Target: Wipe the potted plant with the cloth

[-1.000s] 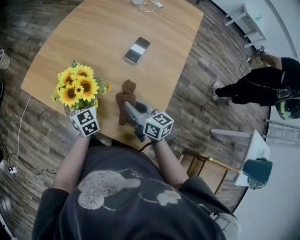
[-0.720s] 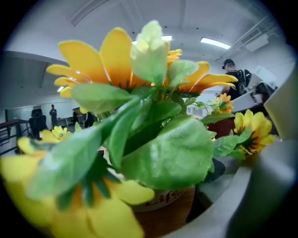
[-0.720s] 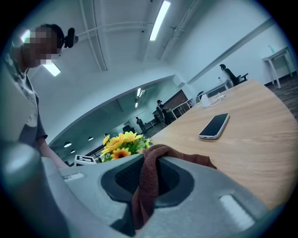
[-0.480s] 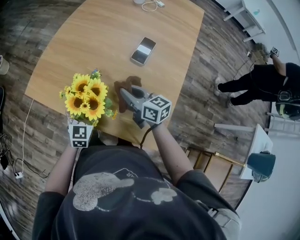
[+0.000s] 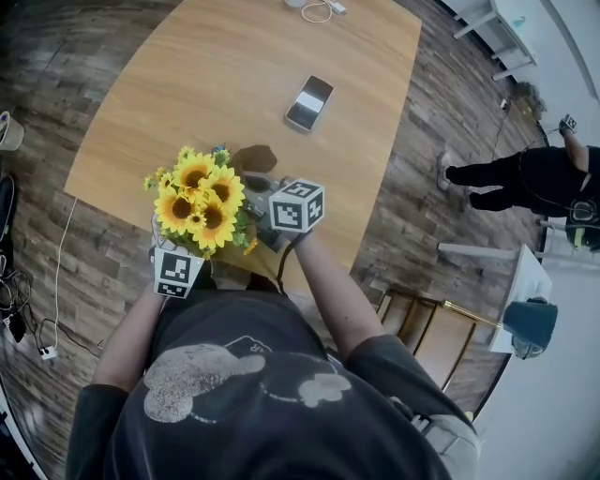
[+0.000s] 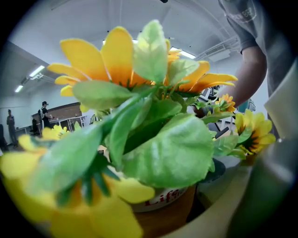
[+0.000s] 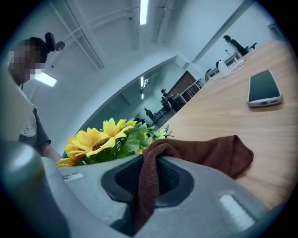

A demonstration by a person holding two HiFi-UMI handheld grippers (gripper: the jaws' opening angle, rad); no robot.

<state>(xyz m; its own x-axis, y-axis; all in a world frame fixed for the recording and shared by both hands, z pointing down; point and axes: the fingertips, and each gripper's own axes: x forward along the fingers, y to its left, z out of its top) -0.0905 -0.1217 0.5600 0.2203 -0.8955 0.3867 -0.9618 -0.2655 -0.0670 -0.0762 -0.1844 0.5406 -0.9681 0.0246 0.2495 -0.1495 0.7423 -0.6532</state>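
The potted plant, yellow sunflowers [image 5: 202, 199] with green leaves, is near the table's front edge. My left gripper [image 5: 177, 266] is right under the blooms, which hide its jaws. In the left gripper view the white-and-brown pot [image 6: 160, 203] sits low between the jaws, beside one pale finger [image 6: 263, 186], and leaves [image 6: 172, 153] fill the frame. My right gripper [image 5: 257, 182] is just right of the flowers, shut on the brown cloth [image 5: 251, 157]. In the right gripper view the cloth [image 7: 209, 153] is pinched between the jaws, and the sunflowers [image 7: 104, 139] are close behind it.
A phone [image 5: 309, 103] lies on the wooden table [image 5: 187, 66] beyond the cloth, and a white cable [image 5: 317, 9] lies at the far edge. A person [image 5: 525, 173] stands on the floor to the right. A teal cup [image 5: 530, 326] sits on a white stand.
The plant has shifted towards the right gripper and the table's front edge, along with the left gripper. The right gripper has carried the cloth up beside the flowers.
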